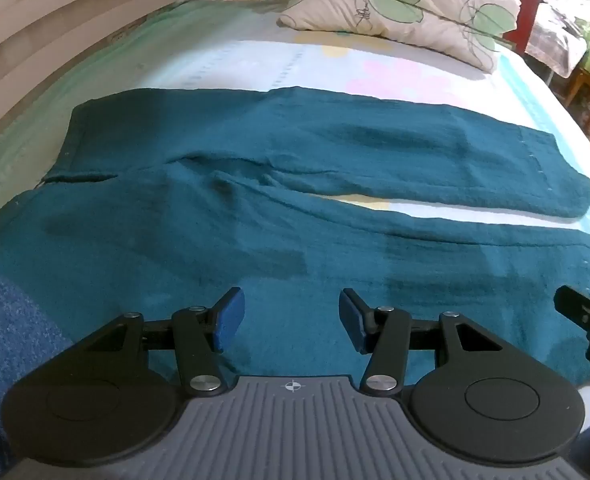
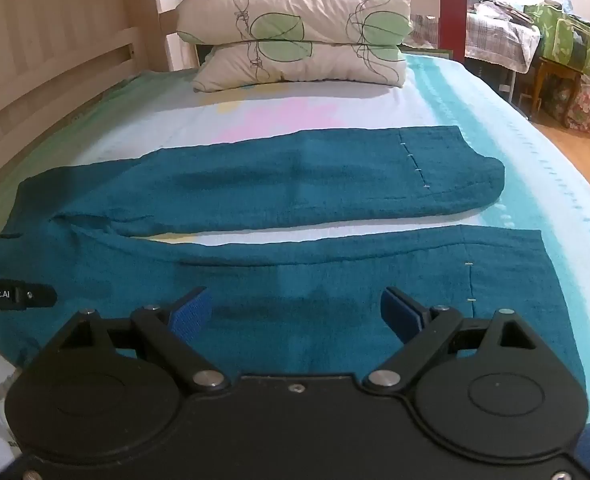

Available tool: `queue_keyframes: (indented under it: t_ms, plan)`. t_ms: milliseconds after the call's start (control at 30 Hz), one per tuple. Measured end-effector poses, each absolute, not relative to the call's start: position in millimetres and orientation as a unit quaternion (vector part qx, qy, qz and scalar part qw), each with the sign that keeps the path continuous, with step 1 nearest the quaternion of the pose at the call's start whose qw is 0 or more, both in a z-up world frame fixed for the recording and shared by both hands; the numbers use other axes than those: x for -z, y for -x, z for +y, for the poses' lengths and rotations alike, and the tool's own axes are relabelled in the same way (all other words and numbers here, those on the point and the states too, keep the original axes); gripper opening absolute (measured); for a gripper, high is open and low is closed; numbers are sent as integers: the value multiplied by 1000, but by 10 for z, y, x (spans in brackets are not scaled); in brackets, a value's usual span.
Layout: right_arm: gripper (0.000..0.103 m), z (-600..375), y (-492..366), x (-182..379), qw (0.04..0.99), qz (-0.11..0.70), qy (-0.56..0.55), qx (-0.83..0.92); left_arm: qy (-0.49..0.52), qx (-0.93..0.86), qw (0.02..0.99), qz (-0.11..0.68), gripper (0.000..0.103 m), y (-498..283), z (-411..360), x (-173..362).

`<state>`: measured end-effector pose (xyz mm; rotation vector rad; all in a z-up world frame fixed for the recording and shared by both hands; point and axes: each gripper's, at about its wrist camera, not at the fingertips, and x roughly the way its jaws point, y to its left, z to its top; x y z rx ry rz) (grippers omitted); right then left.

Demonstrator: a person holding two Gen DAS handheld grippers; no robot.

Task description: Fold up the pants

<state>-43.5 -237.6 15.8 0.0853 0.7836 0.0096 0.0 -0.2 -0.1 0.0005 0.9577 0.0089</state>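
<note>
Teal pants [image 1: 231, 216] lie flat on the bed, waist at the left, both legs running right with a narrow gap between them. My left gripper [image 1: 291, 318] is open and empty, hovering over the near leg close to the waist. My right gripper [image 2: 297, 314] is open and empty over the near leg [image 2: 335, 280] toward its hem. The far leg [image 2: 295, 176] lies beyond. Part of the right gripper shows at the right edge of the left wrist view [image 1: 587, 320], and the left gripper's side shows at the left of the right wrist view [image 2: 15, 294].
Two stacked leaf-print pillows [image 2: 295, 36] sit at the head of the bed [image 2: 515, 128]. A wooden bed rail [image 1: 35, 20] runs along the left. Cluttered furniture and bags [image 2: 567, 48] stand beyond the bed's right edge, over a wooden floor.
</note>
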Motion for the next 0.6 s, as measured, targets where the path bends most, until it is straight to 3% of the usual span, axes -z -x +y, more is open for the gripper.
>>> queue_keyframes:
  t_ms: [600]
  plan:
    - [93,-2351,401,-115,920,389,-37,-2,-5,-6,884,467,51,-26,0,34]
